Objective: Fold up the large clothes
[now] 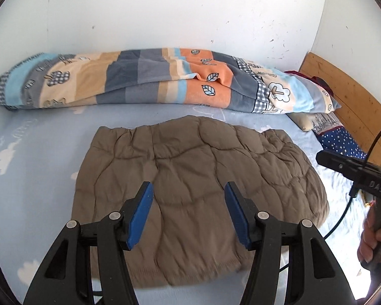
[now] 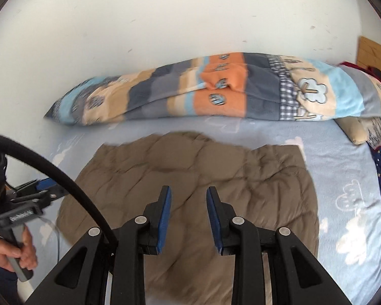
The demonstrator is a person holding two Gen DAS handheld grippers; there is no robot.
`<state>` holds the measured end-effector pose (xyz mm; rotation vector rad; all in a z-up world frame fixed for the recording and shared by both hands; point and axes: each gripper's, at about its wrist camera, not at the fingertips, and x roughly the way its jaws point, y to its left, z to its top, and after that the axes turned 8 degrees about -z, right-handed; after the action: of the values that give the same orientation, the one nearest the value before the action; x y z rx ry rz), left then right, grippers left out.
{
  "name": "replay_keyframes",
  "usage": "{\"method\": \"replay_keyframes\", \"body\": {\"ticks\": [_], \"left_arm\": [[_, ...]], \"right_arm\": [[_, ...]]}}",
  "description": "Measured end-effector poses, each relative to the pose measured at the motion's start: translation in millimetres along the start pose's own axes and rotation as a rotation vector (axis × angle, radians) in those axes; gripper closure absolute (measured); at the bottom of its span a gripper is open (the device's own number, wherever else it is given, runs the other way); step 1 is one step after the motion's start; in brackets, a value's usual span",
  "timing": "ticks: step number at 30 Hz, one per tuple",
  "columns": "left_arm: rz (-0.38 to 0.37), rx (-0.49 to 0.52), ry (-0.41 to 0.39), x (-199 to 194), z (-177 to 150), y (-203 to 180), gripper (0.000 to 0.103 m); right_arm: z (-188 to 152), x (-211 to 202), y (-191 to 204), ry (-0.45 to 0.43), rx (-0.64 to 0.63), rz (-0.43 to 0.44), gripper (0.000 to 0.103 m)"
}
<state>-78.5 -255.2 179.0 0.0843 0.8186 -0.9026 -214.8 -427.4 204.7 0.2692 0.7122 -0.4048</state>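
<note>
Both the left gripper [image 1: 188, 213] and right gripper [image 2: 189, 218] hover empty, jaws spread, above the brown padded garment [image 1: 190, 178]. It seems already folded; probably another fold needs its near hem, just below the fingers.

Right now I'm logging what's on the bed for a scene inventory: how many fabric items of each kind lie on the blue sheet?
Brown quilted garment: 1
Patchwork blanket roll: 1
Pillows at the headboard end: at least 2, partly hidden
Total: at least 4
</note>
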Motion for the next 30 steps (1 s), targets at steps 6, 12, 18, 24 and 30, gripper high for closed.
{"method": "replay_keyframes", "body": {"ticks": [6,12,18,24,30], "left_arm": [[0.107,0.000,-0.064,-36,-38,-30,0.039],[0.176,0.009,0.003,-2,-62,-23,0.039],[0.191,-0.017,0.025,28,-60,-5,0.039],[0.212,-0.013,0.047,53,-60,5,0.039],[0.235,0.008,0.073,69,-65,8,0.036]], "right_arm": [[-40,-48,5,-0.035,0.116,0.010,0.072],[-73,-27,-1,0.035,0.178,-0.048,0.072],[-72,7,-8,0.041,0.170,-0.087,0.072],[-72,38,-5,0.068,0.152,-0.095,0.072],[-81,65,0,0.108,0.124,-0.130,0.072]]}}
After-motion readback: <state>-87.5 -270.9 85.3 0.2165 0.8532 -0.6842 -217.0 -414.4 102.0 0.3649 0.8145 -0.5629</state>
